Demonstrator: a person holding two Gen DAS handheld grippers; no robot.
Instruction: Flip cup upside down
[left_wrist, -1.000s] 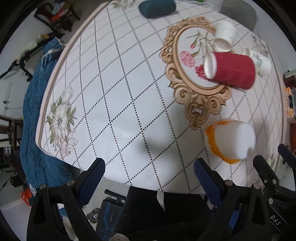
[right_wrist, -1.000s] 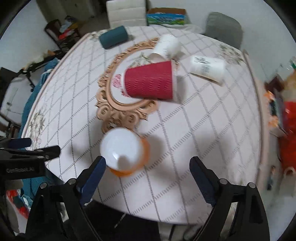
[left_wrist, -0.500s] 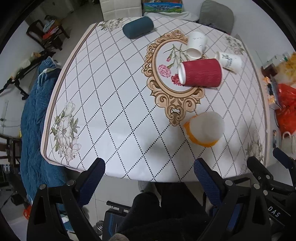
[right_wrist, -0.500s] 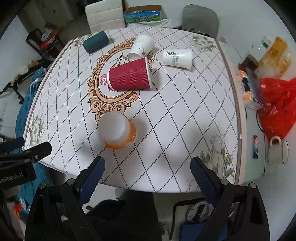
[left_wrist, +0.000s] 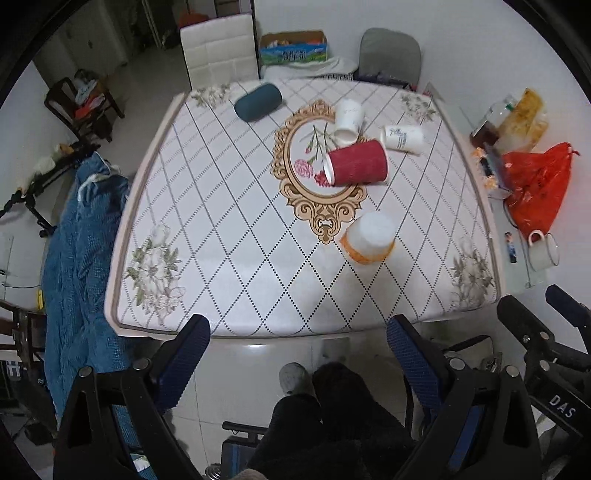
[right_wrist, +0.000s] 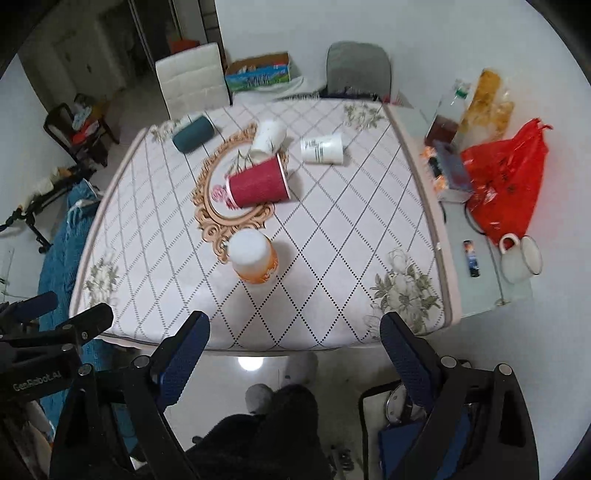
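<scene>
Your orange cup (left_wrist: 367, 238) stands upside down on the tabletop (left_wrist: 229, 221). Both tools, left tool (left_wrist: 297, 349) and right tool (right_wrist: 293, 343), gape wide and hold nothing, so the flip looks done.

Printed white cup (right_wrist: 322, 148): lettering too small to read.
Far white cup (left_wrist: 347, 117): mouth partly hidden behind red cup (left_wrist: 357, 167).
Orange cup (right_wrist: 253, 256): rim against table unseen.
Left gripper (left_wrist: 299, 354): body cut by bottom edge.

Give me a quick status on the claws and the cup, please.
Both claws open, empty, held back off the table: left claw, right claw. Orange cup stands upside down near the front edge. Red cup lies on its side behind it; nothing in the way.
</scene>
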